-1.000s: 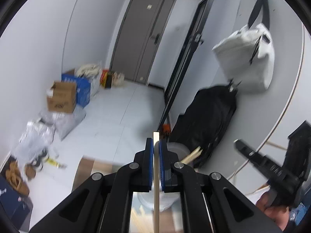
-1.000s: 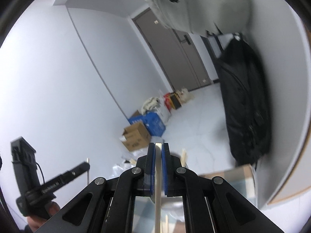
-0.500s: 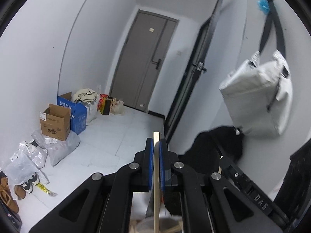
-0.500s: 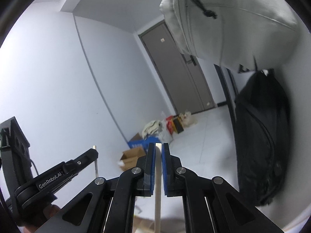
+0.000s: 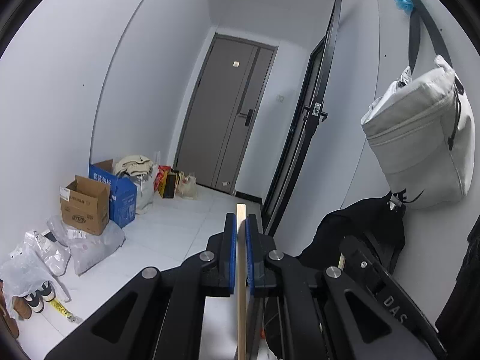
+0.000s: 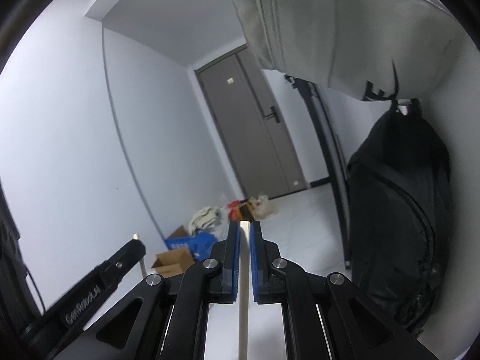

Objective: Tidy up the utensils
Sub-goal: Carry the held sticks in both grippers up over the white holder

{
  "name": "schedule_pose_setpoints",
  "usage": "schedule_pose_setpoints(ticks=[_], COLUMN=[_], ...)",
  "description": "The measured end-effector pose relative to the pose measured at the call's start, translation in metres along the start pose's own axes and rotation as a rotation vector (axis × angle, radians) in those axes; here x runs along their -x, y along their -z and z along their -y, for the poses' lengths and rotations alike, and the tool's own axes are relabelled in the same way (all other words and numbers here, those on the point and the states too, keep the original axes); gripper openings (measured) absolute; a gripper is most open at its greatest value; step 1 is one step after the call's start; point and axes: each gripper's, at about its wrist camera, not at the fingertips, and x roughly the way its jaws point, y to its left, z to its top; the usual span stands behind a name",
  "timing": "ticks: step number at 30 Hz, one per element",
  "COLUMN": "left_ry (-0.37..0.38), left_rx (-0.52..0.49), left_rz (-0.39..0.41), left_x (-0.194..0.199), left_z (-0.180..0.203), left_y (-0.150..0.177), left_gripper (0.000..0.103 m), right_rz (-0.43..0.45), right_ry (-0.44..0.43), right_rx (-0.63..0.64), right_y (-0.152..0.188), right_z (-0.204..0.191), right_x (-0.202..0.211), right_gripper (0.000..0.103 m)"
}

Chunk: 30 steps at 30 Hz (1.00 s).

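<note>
we are holding one thin wooden stick in each claw. our left gripper (image 5: 241, 225) is clenching a pale wooden chopstick (image 5: 241, 285) between its blue pads (image 5: 231, 255), and the stick is poking up just past the tips and running down out of the picture. our right gripper (image 6: 244, 234) is clenching another chopstick (image 6: 243, 294) the same way, standing straight between its own blue pads. both claws are pointing out into a room, not down at a table. in the left view we are seeing a grey door (image 5: 228, 114) far ahead, a brown cardboard box (image 5: 85, 205) and a blue box (image 5: 121, 192) by the wall on the left, and plastic bags (image 5: 60, 249) on the white floor. a grey bag (image 5: 426, 147) is hanging on the right wall above a black bag (image 5: 360, 234). in the right view the left gripper is showing low on the left side, and the black bag is hanging close on the right.
</note>
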Motion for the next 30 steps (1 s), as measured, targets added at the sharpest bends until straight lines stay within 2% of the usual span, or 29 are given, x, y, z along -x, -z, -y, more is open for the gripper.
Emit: schedule_pose_setpoints(ticks=[3,8,14,18,24,30], left_ry=[-0.001,0.011,0.013,0.025,0.054,0.102], left_rx=[-0.019,-0.001,0.012,0.036,-0.009,-0.024], left_rz=[0.033,0.017,0.027,0.022,0.024,-0.011], left_x=[0.003,-0.005,-0.004,-0.001,0.006,0.014], left_z=[0.002,0.000,-0.002,-0.007,-0.002,-0.002], left_y=[0.005,0.013,0.017,0.015,0.017,0.016], left_gripper=[0.002,0.002,0.002,0.002,0.002,0.002], right_rz=[0.021,0.055,0.054,0.048,0.027,-0.022], right_ry=[0.016,0.045,0.024,0.017,-0.007,-0.042], right_rx=[0.018,0.049,0.046,0.045,0.045,0.020], right_y=[0.004,0.012,0.020,0.021,0.019,0.025], right_z=[-0.003,-0.007,-0.007,-0.001,0.009,0.023], right_x=[0.003,0.007,0.009,0.009,0.016,0.035], right_gripper=[0.006,0.006,0.006,0.006,0.006,0.006])
